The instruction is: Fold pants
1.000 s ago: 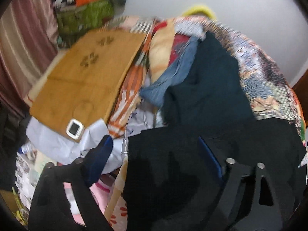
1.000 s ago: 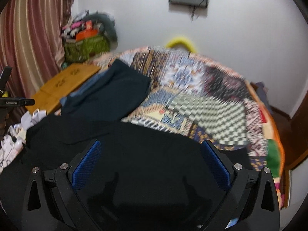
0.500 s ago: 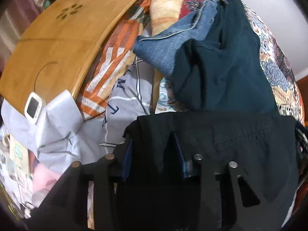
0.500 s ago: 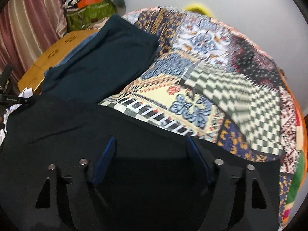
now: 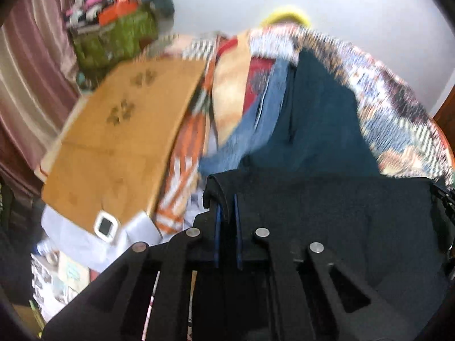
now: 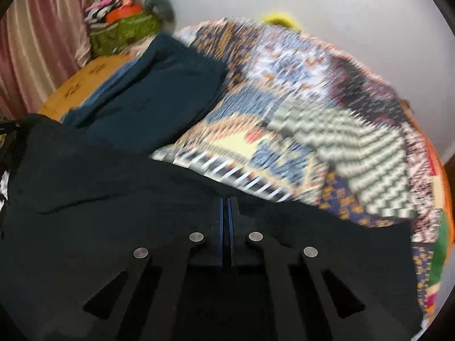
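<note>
While black pants (image 5: 327,213) are stretched btwn both claws, left gripper (image 5: 226,199) & right gripper (image 6: 226,201) are clamped on its far edge.

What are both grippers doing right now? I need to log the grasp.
Left gripper: closed on an edge of the black pants.
Right gripper: closed on the black pants' edge.

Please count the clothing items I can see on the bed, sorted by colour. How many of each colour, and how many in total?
Black: 1, the black fabric pants clamped in both hand-held grippers, left and right
Dark teal: 1, the dark teal folded garment
Blue denim: 1, the blue denim jeans partly beneath the teal one
Total: 3
</note>
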### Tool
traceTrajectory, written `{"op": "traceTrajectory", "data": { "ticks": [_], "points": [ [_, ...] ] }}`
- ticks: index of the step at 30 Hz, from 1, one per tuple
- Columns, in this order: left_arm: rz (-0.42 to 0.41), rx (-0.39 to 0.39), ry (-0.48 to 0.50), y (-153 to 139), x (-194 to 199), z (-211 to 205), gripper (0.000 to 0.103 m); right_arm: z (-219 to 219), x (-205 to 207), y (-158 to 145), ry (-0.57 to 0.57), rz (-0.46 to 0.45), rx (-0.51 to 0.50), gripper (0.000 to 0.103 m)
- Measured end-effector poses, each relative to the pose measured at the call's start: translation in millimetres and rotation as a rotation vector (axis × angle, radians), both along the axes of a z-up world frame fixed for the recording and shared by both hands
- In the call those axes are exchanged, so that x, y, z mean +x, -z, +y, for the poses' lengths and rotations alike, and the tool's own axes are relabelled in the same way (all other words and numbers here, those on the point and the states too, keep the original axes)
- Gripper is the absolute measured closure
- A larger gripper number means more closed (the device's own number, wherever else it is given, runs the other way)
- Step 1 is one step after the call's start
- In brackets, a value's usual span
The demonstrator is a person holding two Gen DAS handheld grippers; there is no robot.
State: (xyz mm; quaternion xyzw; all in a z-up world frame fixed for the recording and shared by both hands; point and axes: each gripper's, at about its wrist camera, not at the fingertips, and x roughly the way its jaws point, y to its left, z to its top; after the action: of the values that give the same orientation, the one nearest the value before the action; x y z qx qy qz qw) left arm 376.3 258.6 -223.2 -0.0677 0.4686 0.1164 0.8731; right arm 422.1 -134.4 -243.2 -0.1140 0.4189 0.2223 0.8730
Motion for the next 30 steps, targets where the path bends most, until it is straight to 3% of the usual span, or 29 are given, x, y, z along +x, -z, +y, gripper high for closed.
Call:
{"op": "traceTrajectory", "data": {
  "ticks": [4,10,20,23,30],
  "points": [
    [-0.086,-0.028,0.018,-40.5,-8.0,-5.1,0.096,-13.7,-7.4,-39.8,0.043,-0.071,0.038,0.101],
    [-0.115,-0.01,0.057,-60.0,-37.2,-19.6,0.097,-30.6,-41.5,-77.0,0.026,-0.093,0.084,0.101],
    [-0.123,-0.042,0.049,-68.1,-118.9,-21.8,0.098,-53.6,-143.1,-92.4,-0.024,-0.11,0.157,0.102],
    [-0.115,-0.023,0.058,-63.4,-141.6,-25.8,0.098,-51.5,-168.3,-90.0,-0.06,-0.12,0.137,0.102],
    [-0.085,0.017,0.073,-46.3,-159.2,-37.7,0.099,-46.0,-160.8,-79.5,-0.063,-0.106,0.1,0.1]
  ]
}}
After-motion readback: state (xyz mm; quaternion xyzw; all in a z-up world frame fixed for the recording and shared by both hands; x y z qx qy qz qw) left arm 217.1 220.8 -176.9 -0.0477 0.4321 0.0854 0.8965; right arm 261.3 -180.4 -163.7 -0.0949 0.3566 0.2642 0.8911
